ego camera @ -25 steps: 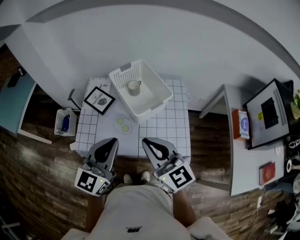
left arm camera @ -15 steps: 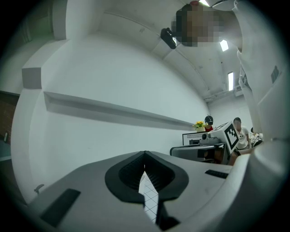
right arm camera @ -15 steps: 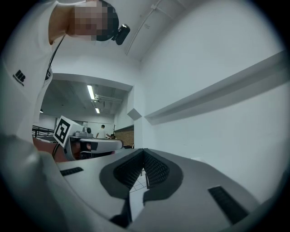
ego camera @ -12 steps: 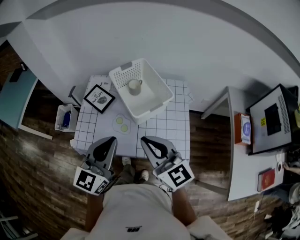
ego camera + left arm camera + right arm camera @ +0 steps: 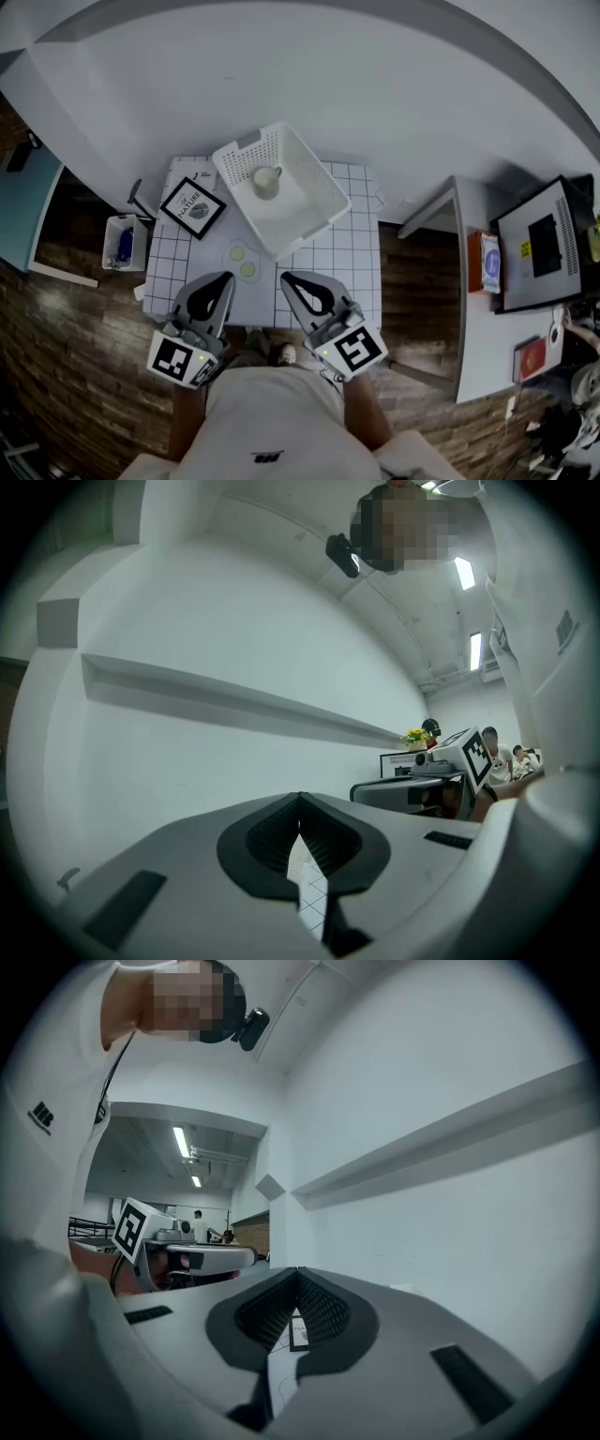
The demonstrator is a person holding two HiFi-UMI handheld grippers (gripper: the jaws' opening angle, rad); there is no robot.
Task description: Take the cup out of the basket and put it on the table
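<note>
A pale cup (image 5: 266, 180) stands inside the white perforated basket (image 5: 309, 202) at the back of the white tiled table (image 5: 347, 246). My left gripper (image 5: 226, 277) and right gripper (image 5: 285, 278) hover side by side over the table's near edge, well short of the basket. Both are shut and empty. In the left gripper view the left gripper (image 5: 300, 800) has its jaws meeting at the tips, with a strip of tiled table showing below. In the right gripper view the right gripper (image 5: 297, 1272) is likewise shut.
A black-framed picture (image 5: 194, 207) lies at the table's left, also glimpsed as the framed picture (image 5: 298, 1332) under the right jaws. Two green discs (image 5: 242, 262) lie in front of the basket. A small bin (image 5: 120, 246) sits on the floor left. A desk with a monitor (image 5: 544, 239) stands right.
Both grippers have come forward together toward the table, and their tips now reach over its near edge. The jaws stayed shut. The cup and basket have not been touched.
</note>
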